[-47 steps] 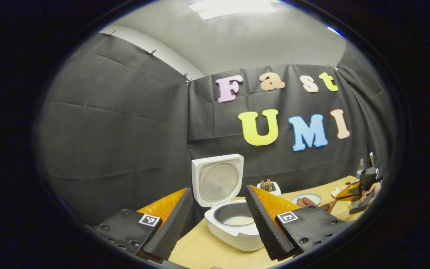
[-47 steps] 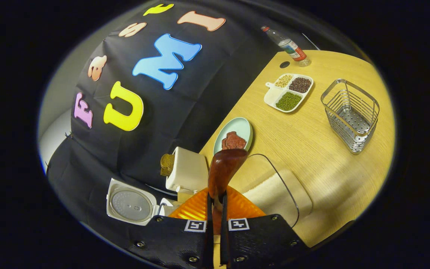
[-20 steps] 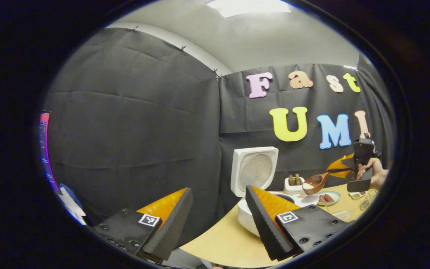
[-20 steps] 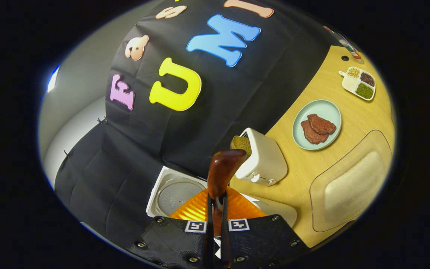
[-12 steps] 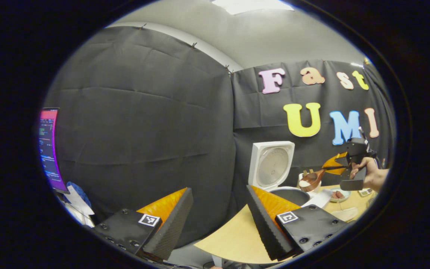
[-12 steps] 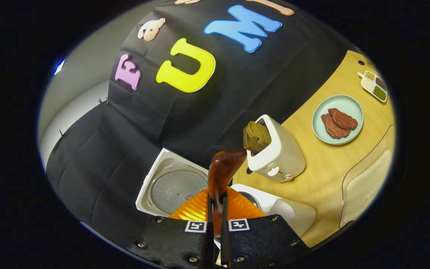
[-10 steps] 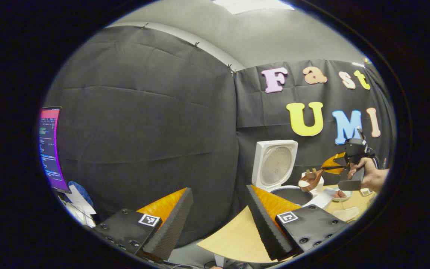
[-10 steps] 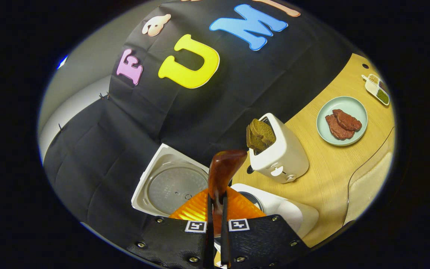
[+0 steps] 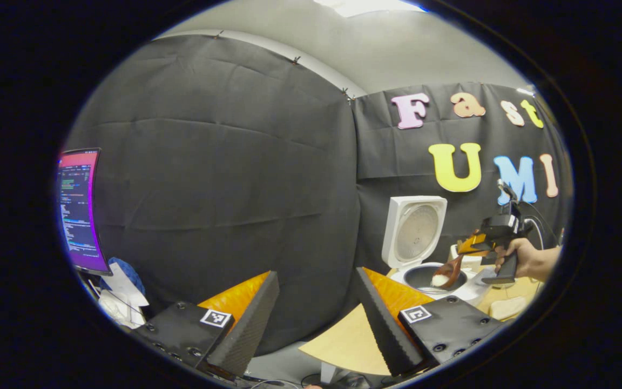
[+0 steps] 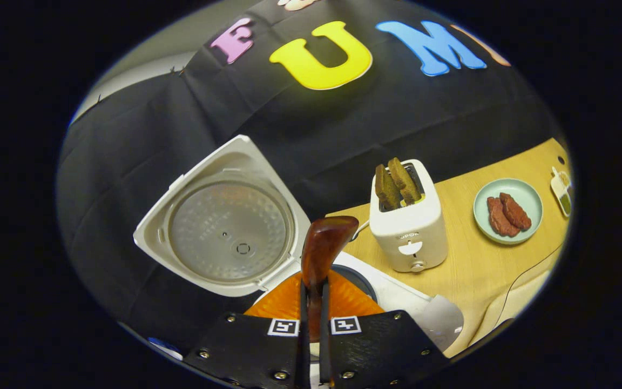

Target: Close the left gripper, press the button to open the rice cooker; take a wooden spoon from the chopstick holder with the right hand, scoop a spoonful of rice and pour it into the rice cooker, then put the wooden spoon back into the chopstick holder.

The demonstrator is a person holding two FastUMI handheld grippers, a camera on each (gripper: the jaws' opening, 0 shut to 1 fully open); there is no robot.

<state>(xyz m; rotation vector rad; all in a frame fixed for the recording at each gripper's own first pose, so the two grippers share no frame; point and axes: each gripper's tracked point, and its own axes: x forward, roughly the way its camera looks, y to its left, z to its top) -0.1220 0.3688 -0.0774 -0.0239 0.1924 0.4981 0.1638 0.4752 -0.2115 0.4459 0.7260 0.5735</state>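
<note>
In the right gripper view, the right gripper (image 10: 311, 324) has its two fingers pinched tight on the handle of the wooden spoon (image 10: 322, 246), whose bowl rises just ahead of them, seen from its back. Directly beyond the spoon sits the rice cooker (image 10: 397, 294), its inner pot partly hidden behind the gripper, its lid (image 10: 224, 227) swung fully up. To the right of the cooker on the wooden table (image 10: 484, 265) stands a white toaster (image 10: 411, 227) with two dark slices sticking out, and farther right a pale green plate (image 10: 527, 197) carries two reddish pieces of meat

In the left gripper view, the left gripper (image 9: 313, 319) is held back off the table edge with its fingers spread wide, nothing between them. Past its right finger, well off, a hand (image 9: 524, 259) holds the right gripper (image 9: 486, 240), tilting the spoon (image 9: 446, 273) down over the open pot of the cooker (image 9: 424, 278); white rice lies in the spoon's bowl. Far left, a lit monitor (image 9: 79, 210) stands beside the booth wall
</note>
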